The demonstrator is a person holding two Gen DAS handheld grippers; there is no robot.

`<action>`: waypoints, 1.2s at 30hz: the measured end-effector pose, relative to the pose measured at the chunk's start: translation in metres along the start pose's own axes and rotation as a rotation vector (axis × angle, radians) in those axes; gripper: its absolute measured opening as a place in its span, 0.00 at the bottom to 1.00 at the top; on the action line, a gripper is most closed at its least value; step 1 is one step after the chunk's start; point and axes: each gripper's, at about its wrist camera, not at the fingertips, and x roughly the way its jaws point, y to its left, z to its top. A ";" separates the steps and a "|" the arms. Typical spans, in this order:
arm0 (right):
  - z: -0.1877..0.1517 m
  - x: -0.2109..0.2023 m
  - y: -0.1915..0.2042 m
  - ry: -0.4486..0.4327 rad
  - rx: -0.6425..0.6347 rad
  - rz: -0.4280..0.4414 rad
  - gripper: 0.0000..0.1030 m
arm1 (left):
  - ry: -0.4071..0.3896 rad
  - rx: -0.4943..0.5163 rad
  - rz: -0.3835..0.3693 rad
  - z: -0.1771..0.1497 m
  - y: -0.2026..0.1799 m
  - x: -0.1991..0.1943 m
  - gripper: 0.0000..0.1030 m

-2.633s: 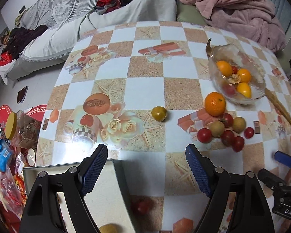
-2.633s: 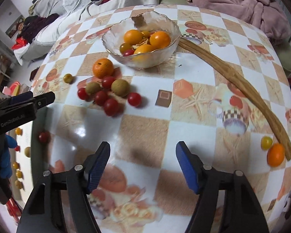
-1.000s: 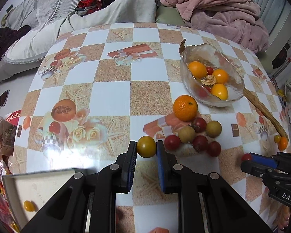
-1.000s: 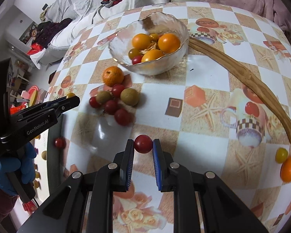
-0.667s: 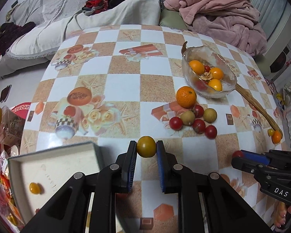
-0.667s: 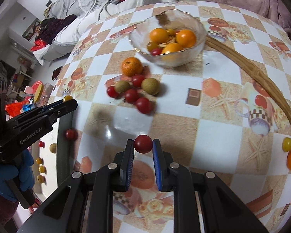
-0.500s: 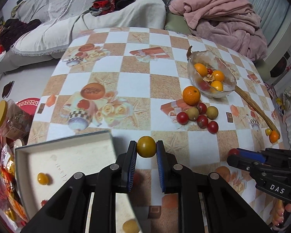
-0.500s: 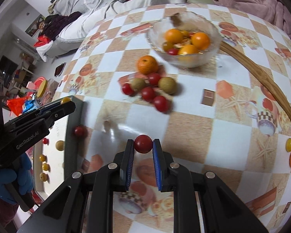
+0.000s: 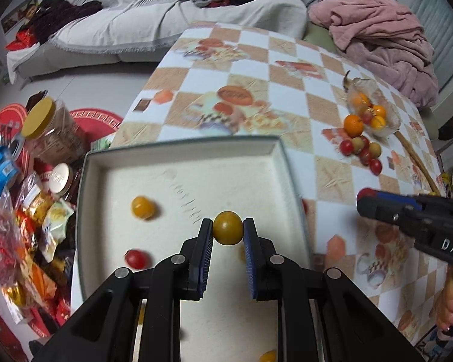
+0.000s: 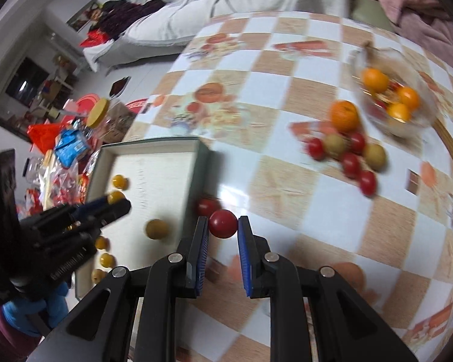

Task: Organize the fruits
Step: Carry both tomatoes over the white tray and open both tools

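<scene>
The room is looking pretty cluttered: a sofa [image 9: 166, 21] and pink blanket [image 9: 380, 30] are sitting behind the checkered worktop [image 9: 287, 69]. A white tray [image 9: 178, 178] is hanging over the worktop's near edge, with a few small fruits lying in it. The left gripper [image 9: 228, 232] is pinching a yellow tomato [image 9: 228, 231] over the tray. The right gripper [image 10: 223, 224] is pinching a red tomato [image 10: 223, 223] just outside the tray wall. Squeezing too hard could be splitting them, and a release from this height could be bouncing one onto the floor.
</scene>
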 end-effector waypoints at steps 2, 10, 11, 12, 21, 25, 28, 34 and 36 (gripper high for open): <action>0.005 0.007 0.014 0.011 -0.025 0.008 0.21 | 0.012 -0.008 0.005 -0.007 0.008 0.002 0.21; 0.025 0.042 0.053 0.063 -0.086 0.033 0.20 | 0.046 0.001 0.011 -0.028 0.019 0.010 0.21; 0.028 0.047 0.056 0.072 -0.095 0.031 0.20 | 0.051 0.002 0.010 -0.031 0.019 0.011 0.21; 0.030 0.051 0.059 0.079 -0.103 0.028 0.20 | 0.057 0.000 0.007 -0.033 0.019 0.012 0.21; 0.041 0.092 0.074 0.162 -0.160 -0.016 0.21 | 0.085 0.012 0.044 -0.049 0.017 0.016 0.21; 0.037 0.105 0.079 0.192 -0.199 -0.054 0.21 | 0.108 0.005 0.053 -0.053 0.017 0.018 0.21; 0.038 0.105 0.081 0.199 -0.206 -0.048 0.28 | 0.113 0.006 0.060 -0.056 0.017 0.017 0.27; 0.044 0.086 0.082 0.153 -0.179 -0.039 0.66 | 0.075 -0.006 0.083 -0.059 0.016 0.005 0.76; 0.045 0.076 0.081 0.133 -0.163 -0.037 0.79 | 0.088 -0.011 0.092 -0.060 0.017 0.006 0.76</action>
